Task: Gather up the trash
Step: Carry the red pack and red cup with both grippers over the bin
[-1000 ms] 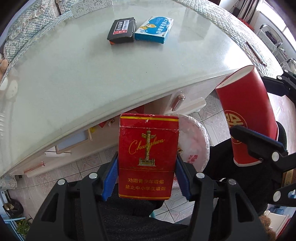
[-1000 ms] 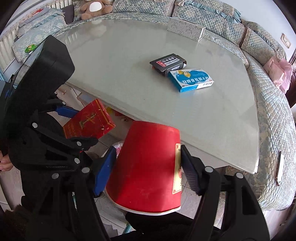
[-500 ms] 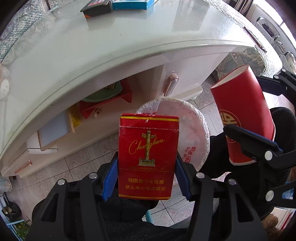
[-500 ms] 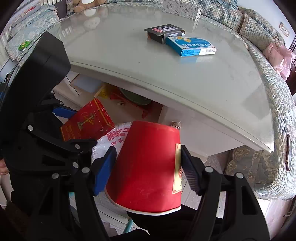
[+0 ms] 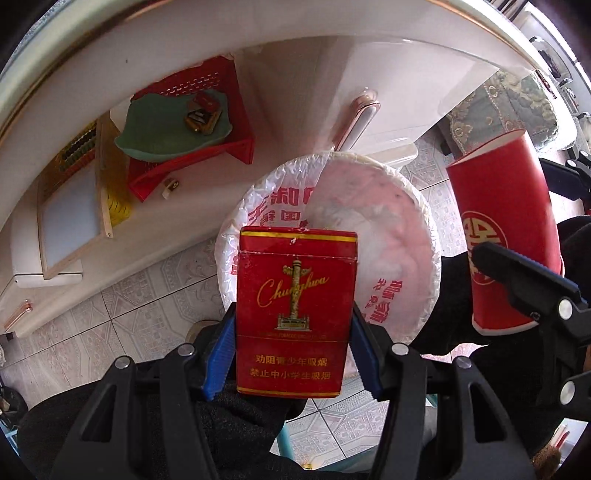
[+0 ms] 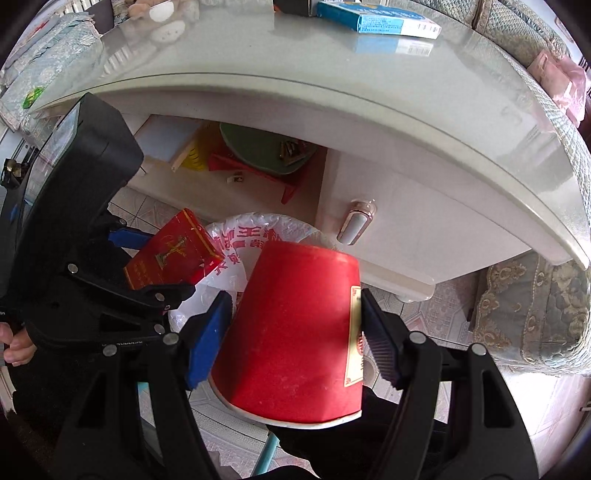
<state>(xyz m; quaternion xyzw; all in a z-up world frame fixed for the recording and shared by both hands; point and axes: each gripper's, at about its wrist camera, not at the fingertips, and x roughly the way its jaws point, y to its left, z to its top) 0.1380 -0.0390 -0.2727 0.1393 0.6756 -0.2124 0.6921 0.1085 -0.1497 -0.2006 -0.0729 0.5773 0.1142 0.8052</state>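
With left fingers clamped on the flat red cardboard cigarette pack and right fingers clamped on the red paper cup, we centre both over the white-bag-lined round bin before releasing.

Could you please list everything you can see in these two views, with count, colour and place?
Cigarette pack: 1, red, held over the bin.
Cup: 1, red paper, held upside down beside the pack.
Bin: 1, white printed liner, on the floor under the table edge.
Table: 1, pale glossy top, above the bin.
Blue box: 1, on the table top.
Basket: 1, red, on the shelf under the table.
Dish: 1, green, in the basket.
Drawer handle: 1, rose-gold, on the table front.
Sofa: 1, patterned grey-green, right of the table.
Left gripper: fingers blue-padded, shut on the pack.
Right gripper: shut on the cup.
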